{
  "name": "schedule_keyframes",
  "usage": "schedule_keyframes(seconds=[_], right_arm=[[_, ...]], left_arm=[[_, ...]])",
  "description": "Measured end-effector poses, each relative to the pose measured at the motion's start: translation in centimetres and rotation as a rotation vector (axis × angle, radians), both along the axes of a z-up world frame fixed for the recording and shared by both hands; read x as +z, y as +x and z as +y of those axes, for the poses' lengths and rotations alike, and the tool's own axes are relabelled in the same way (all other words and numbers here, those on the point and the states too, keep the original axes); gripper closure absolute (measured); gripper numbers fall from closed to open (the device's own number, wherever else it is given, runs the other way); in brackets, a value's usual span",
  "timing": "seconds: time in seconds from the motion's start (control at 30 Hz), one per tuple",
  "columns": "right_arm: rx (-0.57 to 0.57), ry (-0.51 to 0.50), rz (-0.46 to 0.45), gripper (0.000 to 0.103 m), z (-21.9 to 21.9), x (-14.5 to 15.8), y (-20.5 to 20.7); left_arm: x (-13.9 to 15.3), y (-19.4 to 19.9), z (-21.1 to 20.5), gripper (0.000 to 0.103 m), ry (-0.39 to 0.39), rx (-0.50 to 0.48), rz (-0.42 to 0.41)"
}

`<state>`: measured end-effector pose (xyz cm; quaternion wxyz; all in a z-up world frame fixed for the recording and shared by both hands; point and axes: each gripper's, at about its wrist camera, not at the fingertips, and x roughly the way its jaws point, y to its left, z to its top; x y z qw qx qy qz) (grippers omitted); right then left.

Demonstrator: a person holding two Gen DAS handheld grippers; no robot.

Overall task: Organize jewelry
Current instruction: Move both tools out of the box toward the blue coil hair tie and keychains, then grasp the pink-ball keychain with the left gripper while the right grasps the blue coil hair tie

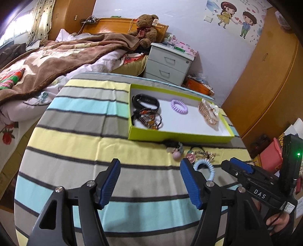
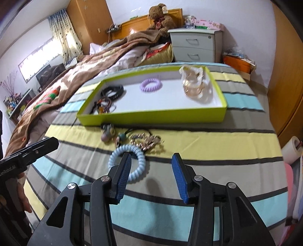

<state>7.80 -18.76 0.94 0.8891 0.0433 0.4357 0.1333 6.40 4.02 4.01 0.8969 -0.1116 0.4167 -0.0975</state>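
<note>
Nearby, right gripper, fingers apart, straddled one side of the pale-blue spiral coil bracelet on the striped desk, likely destined for the lime-green cardboard tray; left gripper likewise spread, empty.

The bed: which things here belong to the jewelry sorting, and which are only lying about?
Job: green tray, purple coil, gold bangles, blue coil, gold chain, right claw.

Lying about: teddy bear, nightstand, brown blanket.
</note>
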Motion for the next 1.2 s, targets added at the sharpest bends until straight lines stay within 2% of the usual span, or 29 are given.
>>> schedule_keyframes(seconds=[0.23, 0.47, 0.53, 0.6, 0.67, 0.77, 1.2], right_arm=[[0.007, -0.035, 0.029, 0.057, 1.2, -1.3, 0.1], [0.009, -0.094, 0.017, 0.058, 2.3, -1.4, 0.0], [0.007, -0.110, 0.012, 0.063, 2.4, -1.4, -0.1], [0.001, -0.128, 0.007, 0.077, 2.4, -1.4, -0.1], [0.006, -0.133, 0.004, 0.079, 2.5, -1.4, -0.2], [0.007, -0.133, 0.003, 0.090, 2.4, -1.5, -0.3], [-0.042, -0.055, -0.033, 0.093, -0.8, -0.1, -1.3]], left_arm=[[-1.3, -1.0, 0.7, 0.032, -0.008, -0.016, 0.036], [-2.0, -1.1, 1.2, 0.032, -0.031, -0.012, 0.068], [-2.0, -1.0, 1.5, 0.032, -0.034, -0.009, 0.067], [-2.1, -1.1, 1.6, 0.033, -0.037, -0.006, 0.065], [-2.1, -1.0, 1.7, 0.033, -0.034, -0.006, 0.066], [-2.1, -0.8, 1.6, 0.033, -0.029, -0.008, 0.069], [-1.7, 1.7, -0.9, 0.032, -0.016, -0.038, 0.069]])
